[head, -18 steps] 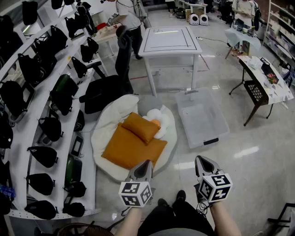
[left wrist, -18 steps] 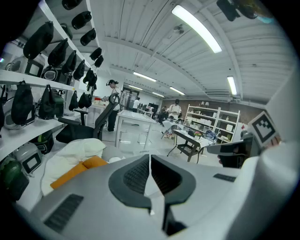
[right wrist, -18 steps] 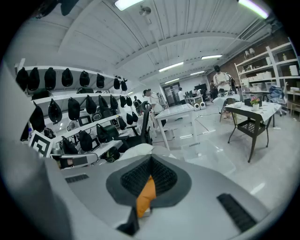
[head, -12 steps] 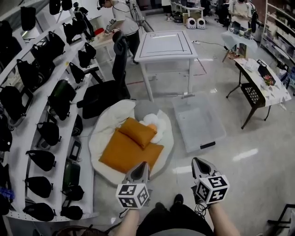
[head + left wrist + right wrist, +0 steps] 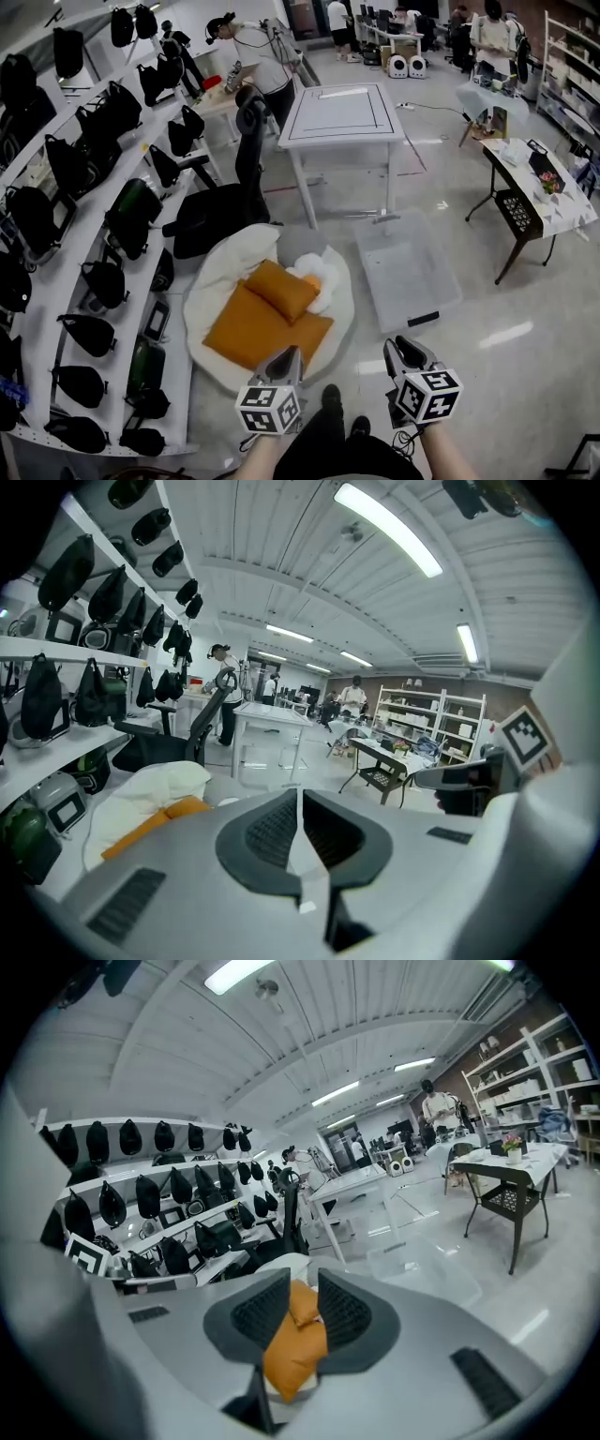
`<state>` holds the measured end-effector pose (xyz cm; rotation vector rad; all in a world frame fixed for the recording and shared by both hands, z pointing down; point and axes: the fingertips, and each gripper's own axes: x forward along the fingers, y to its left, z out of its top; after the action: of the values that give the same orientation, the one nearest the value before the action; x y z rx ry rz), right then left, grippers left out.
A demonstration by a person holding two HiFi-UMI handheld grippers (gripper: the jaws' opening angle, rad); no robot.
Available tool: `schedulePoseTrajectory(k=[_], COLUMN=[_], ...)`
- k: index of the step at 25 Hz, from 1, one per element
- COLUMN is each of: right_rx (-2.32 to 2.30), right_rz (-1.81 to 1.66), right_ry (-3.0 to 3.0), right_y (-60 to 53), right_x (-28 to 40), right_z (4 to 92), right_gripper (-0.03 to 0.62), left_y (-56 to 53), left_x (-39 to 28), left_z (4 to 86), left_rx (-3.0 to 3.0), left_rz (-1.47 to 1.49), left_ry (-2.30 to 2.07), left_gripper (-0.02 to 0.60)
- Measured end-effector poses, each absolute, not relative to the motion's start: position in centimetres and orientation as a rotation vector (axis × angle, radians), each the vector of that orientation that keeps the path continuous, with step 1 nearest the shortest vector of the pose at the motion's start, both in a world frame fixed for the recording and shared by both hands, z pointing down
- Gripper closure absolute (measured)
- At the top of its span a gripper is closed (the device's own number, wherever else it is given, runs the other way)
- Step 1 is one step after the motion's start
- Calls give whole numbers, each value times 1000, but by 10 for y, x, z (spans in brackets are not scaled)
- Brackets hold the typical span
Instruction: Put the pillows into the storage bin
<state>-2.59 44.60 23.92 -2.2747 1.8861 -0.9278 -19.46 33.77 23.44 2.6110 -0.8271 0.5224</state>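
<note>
Stepping closer to the pile since the earlier frames, bringing a shoe (image 5: 330,398) into the head view between the grippers. Keeping the left gripper (image 5: 290,354) pressed shut on nothing, and holding the right gripper (image 5: 398,345) slightly apart, empty, framing orange fabric far off through the gap. Counting five soft things on the floor just left of the one clear bin (image 5: 409,274), none in it yet: a big orange pillow (image 5: 262,330), a small orange pillow (image 5: 281,289) lying on it, an egg pillow (image 5: 317,274), a grey pillow (image 5: 302,242), all resting on a white cushion (image 5: 217,277). Judging them light, soft and squashy, likely sagging and slipping if pinched by a thin corner. Favouring a deep bite on a seam edge or bunched fold, probably starting with the small orange pillow on top
</note>
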Motion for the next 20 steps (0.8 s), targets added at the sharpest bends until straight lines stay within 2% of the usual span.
schedulePoseTrajectory(k=[8,20], right_rx=[-2273,-2254], right_rz=[-1001,-1166], right_ry=[1861,1900], right_y=[407,270], right_x=[3,44], right_z=[259,295], right_gripper=[455,422], left_y=[292,158], left_x=[-155,-92], left_z=[259,290], left_rx=[2561,2514], left_rz=[522,551], left_ry=[-761,-699], left_gripper=[561,561])
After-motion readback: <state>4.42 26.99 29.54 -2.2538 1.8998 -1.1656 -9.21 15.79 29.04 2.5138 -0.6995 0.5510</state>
